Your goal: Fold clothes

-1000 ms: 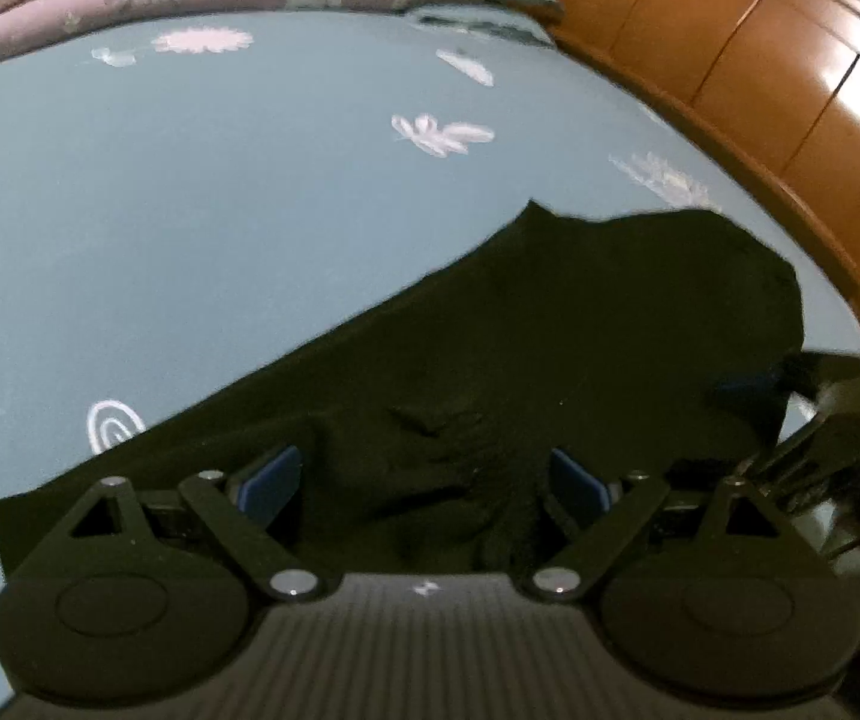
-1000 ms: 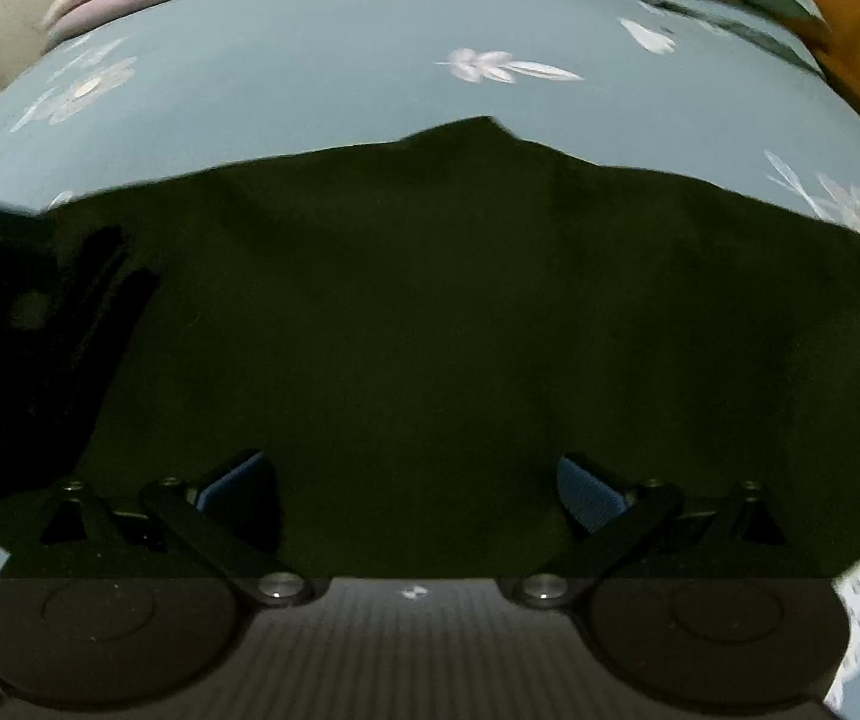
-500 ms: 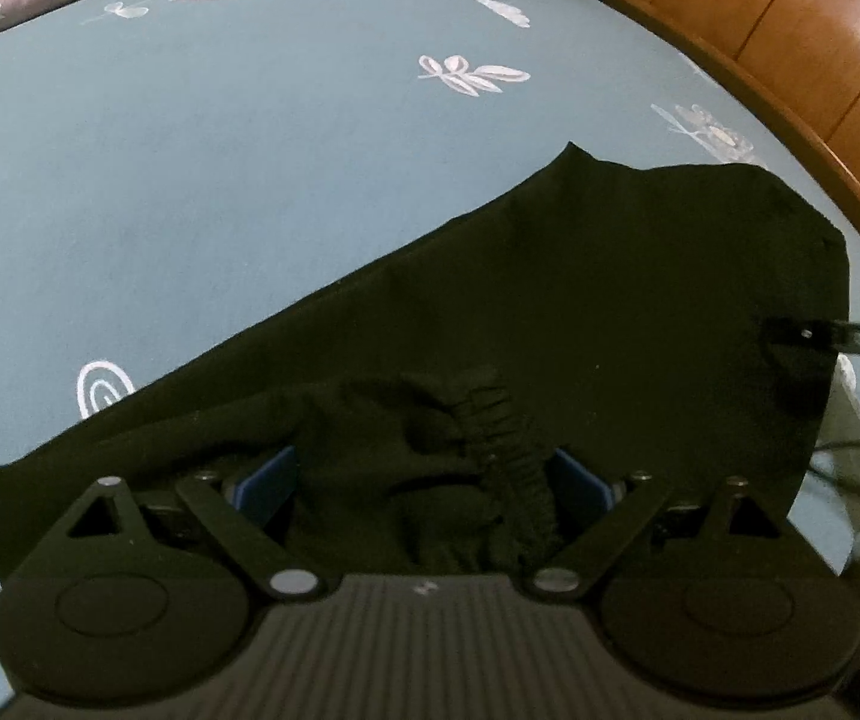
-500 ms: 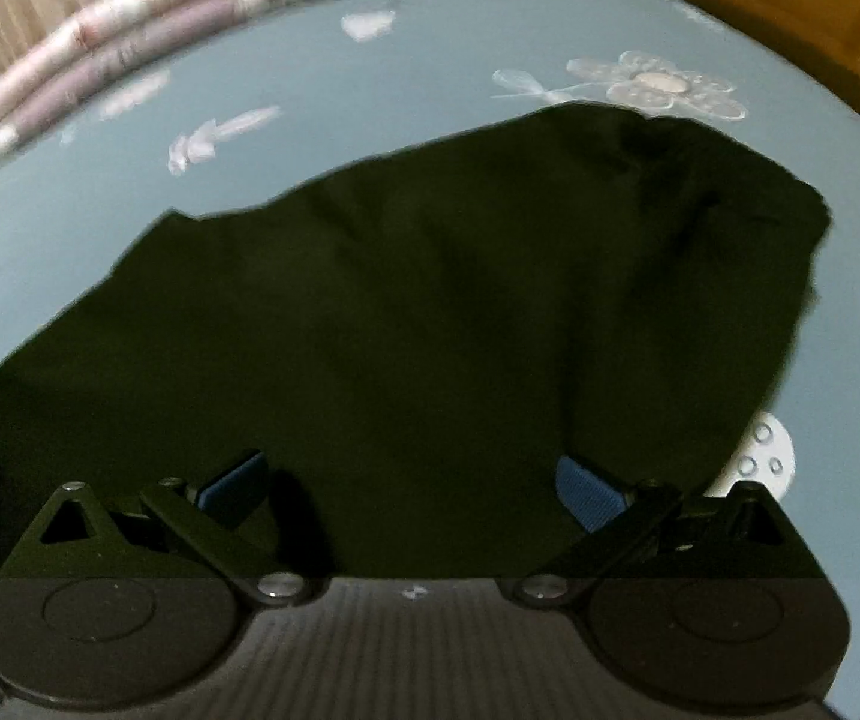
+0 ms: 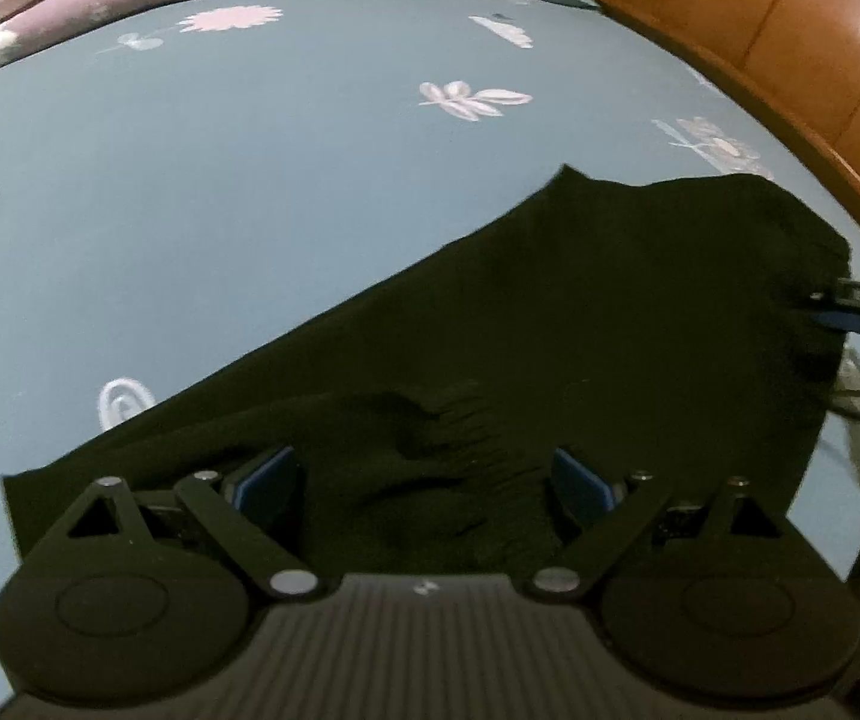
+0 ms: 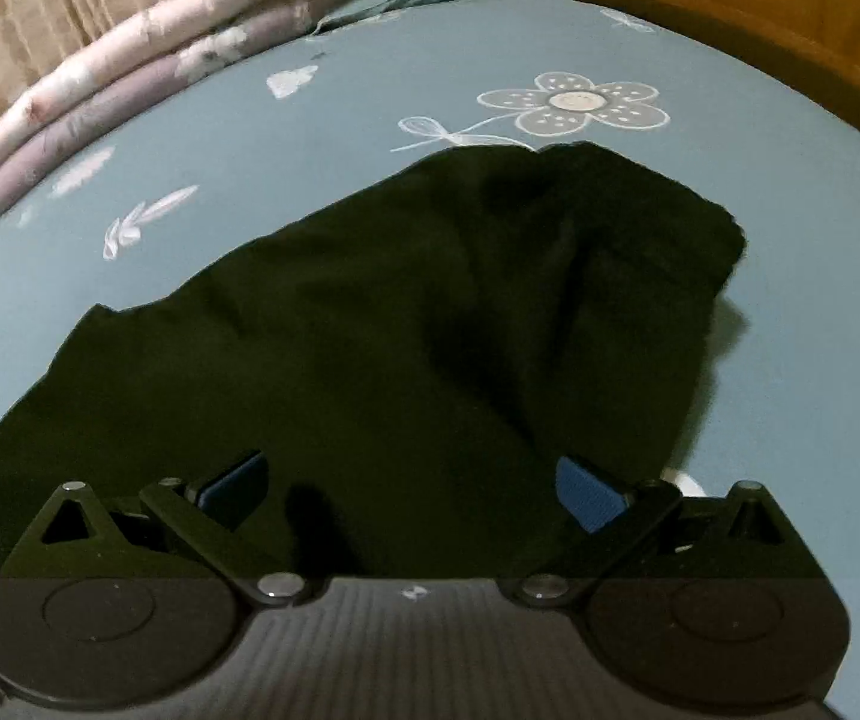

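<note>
Black garment (image 5: 580, 312) now farther right on bedsheet (image 5: 250, 180), long axis left-right; both hand-held grippers wide open, empty.

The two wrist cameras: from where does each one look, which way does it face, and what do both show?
Left wrist: sits behind the open left gripper, facing across the black cloth garment on the blue flowered bedsheet; the right gripper's tip enters at the right edge.
Right wrist: sits behind the open right gripper, facing over the same garment toward the folded pink quilts.
Shared: garment, bedsheet, orange wooden bed frame.
</note>
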Motion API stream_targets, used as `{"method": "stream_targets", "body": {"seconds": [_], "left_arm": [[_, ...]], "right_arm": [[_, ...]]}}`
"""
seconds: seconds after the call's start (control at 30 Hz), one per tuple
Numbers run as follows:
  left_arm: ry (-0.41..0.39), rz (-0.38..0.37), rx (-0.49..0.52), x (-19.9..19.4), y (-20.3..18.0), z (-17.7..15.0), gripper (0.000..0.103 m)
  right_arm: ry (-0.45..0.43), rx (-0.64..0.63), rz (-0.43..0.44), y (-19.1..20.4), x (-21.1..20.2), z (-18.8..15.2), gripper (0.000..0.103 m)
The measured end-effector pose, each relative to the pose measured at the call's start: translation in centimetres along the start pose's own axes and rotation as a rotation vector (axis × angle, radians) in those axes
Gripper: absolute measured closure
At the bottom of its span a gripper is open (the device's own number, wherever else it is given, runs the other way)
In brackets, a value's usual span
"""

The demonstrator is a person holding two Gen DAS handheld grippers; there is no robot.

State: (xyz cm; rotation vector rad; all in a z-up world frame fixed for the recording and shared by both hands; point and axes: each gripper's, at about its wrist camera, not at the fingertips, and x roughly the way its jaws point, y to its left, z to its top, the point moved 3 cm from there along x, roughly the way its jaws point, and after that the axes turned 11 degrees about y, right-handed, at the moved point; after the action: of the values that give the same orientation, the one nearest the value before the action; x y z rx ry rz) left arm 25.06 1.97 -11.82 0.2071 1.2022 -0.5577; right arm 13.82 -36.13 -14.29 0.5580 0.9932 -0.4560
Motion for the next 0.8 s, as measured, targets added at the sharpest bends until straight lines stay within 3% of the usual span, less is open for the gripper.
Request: {"method": "stream_targets", "body": {"seconds": [0.23, 0.43, 0.53, 0.63, 0.8], "left_arm": [[-0.026, 0.007, -0.041, -0.2, 0.0, 0.6, 0.011], [-0.001, 0.005, -0.05, 0.7, -0.7, 0.5, 0.011], [-0.007, 0.003, -0.063, 0.5, -0.6, 0.7, 0.011], [-0.011, 0.003, -0.066, 0.6, -0.5, 1.3, 0.011], [-0.012, -0.007, -0.073, 1.1, -0.4, 1.7, 0.011]], "right_arm": [[-0.123, 0.003, 0.1, 0.0, -2.4, 3.5, 0.0], [-0.019, -0.013, 0.029, -1.7, 1.7, 4.6, 0.0], [-0.058, -0.027, 0.029, -1.9, -1.3, 3.9, 0.0], [-0.124, 0.043, 0.135, -3.9, -4.4, 3.0, 0.0], [-0.075, 0.304, 0.217, -9.7, -3.8, 2.5, 0.0]]}}
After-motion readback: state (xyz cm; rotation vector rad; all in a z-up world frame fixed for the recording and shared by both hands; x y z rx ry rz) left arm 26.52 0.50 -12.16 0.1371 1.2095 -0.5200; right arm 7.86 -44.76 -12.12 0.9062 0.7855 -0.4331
